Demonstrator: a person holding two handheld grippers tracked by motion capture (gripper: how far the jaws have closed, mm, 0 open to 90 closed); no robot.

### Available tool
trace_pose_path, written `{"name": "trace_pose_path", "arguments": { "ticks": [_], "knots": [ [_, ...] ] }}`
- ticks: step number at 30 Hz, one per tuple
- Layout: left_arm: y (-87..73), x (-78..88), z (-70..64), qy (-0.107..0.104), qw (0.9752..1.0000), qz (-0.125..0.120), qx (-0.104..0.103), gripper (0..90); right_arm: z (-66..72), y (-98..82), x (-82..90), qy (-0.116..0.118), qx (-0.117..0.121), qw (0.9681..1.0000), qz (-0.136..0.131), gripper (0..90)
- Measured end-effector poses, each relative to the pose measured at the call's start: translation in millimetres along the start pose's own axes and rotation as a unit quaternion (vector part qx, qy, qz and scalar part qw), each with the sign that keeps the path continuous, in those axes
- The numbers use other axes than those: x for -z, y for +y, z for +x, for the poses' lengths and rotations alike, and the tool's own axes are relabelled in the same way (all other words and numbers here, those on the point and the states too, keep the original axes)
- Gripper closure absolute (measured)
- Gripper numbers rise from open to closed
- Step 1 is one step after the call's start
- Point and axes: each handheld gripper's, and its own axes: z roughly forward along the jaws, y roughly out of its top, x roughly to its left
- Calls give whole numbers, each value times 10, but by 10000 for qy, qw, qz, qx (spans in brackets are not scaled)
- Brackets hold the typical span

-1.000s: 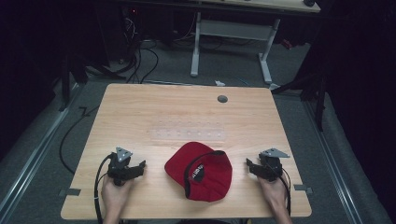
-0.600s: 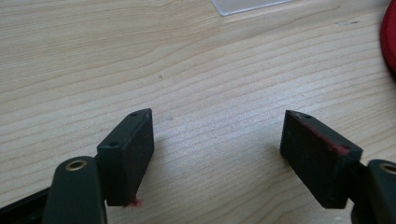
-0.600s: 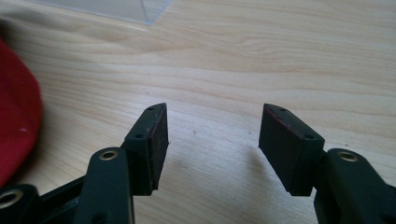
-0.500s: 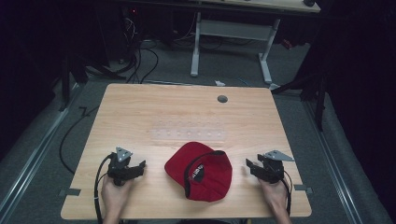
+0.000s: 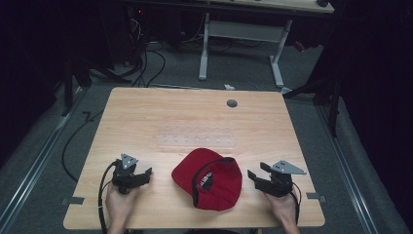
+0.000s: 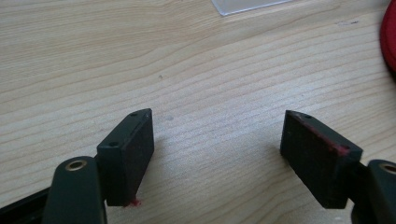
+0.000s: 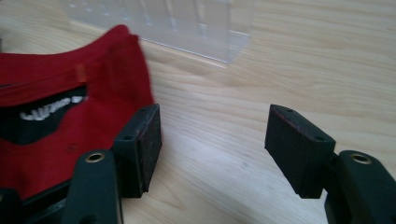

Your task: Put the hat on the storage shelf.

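A red cap (image 5: pixel 209 178) lies on the wooden table (image 5: pixel 160 112) near its front edge, its dark inside with white lettering facing up. My left gripper (image 5: pixel 146 172) rests to the cap's left, apart from it. Its jaws stand open over bare wood (image 6: pixel 217 140), and the cap's rim (image 6: pixel 390 37) is at the far right. My right gripper (image 5: pixel 253 174) sits just right of the cap, pointing at it. Its jaws (image 7: pixel 215 135) have just been opening and stand wide with only tabletop between them. The cap's fabric (image 7: pixel 56 93) lies beside the left pad.
A clear plastic strip (image 5: pixel 195 140) lies flat on the table just beyond the cap and also shows in the right gripper view (image 7: pixel 163 23). A grey cable hole (image 5: pixel 232 103) sits near the far edge. Another desk's legs (image 5: pixel 204 48) and floor cables (image 5: pixel 146 58) lie behind.
My right gripper has shifted slightly beside the cap and lifted a little. The left gripper and the cap have stayed put.
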Motion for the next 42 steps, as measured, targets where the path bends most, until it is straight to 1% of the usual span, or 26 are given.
{"name": "trace_pose_path", "arguments": {
  "ticks": [1,4,8,10,13,16,19,20,21,23,24,25,26,30,31,33,34,35,37,38,41,42],
  "knots": [
    [0,0,0,0,10000,0,0,262,0,0,0,0,0,10000,0,357],
    [0,0,0,0,10000,0,3,262,74,53,-33,155,144,9998,4,347],
    [0,0,-2,-1,10000,-4,14,262,161,115,-127,311,287,9991,36,343],
    [1,0,-2,-1,10000,-4,13,262,201,149,-197,431,322,9985,81,342],
    [0,0,-2,-1,10000,-4,13,262,225,172,-248,490,362,9981,107,343],
    [1,0,-2,-2,10000,-4,15,262,253,205,-326,601,358,9975,129,346],
    [1,0,-1,-1,10000,-3,11,262,273,232,-418,693,366,9966,242,357],
    [1,0,-2,-1,10000,-4,14,262,289,252,-477,762,383,9959,304,363],
    [1,0,-2,-1,10000,-5,14,262,289,252,-477,762,383,9959,304,363],
    [1,0,-2,-2,10000,-4,13,262,319,285,-563,854,431,9947,380,371],
    [1,-1,-2,-2,10000,-5,14,262,319,285,-563,854,431,9947,380,371],
    [1,0,-2,-1,10000,-4,14,261,332,294,-618,905,424,9943,379,377],
    [0,0,-1,0,10000,-1,3,261,332,294,-618,905,424,9943,379,377],
    [0,0,-2,-1,10000,-5,14,261,367,309,-749,999,412,9928,524,387],
    [0,0,-2,-1,10000,-5,14,261,367,309,-749,999,412,9928,524,387],
    [-1,0,-2,-2,10000,0,-2,261,388,321,-827,1060,438,9917,587,395],
    [-1,0,-3,-6,10000,0,-4,261,388,321,-827,1060,438,9917,587,395],
    [-2,0,-5,-15,10000,3,-8,260,399,325,-873,1097,459,9909,628,408],
    [-3,2,-5,-21,10000,17,-23,260,406,328,-892,1116,455,9906,653,421],
    [-3,2,-5,-21,10000,17,-22,260,413,326,-907,1138,450,9903,658,444],
    [-3,2,-5,-22,10000,19,-24,259,421,308,-934,1145,494,9896,718,551],
    [-3,2,-5,-23,10000,20,-24,258,404,302,-935,1190,469,9890,744,601]
  ]
}}
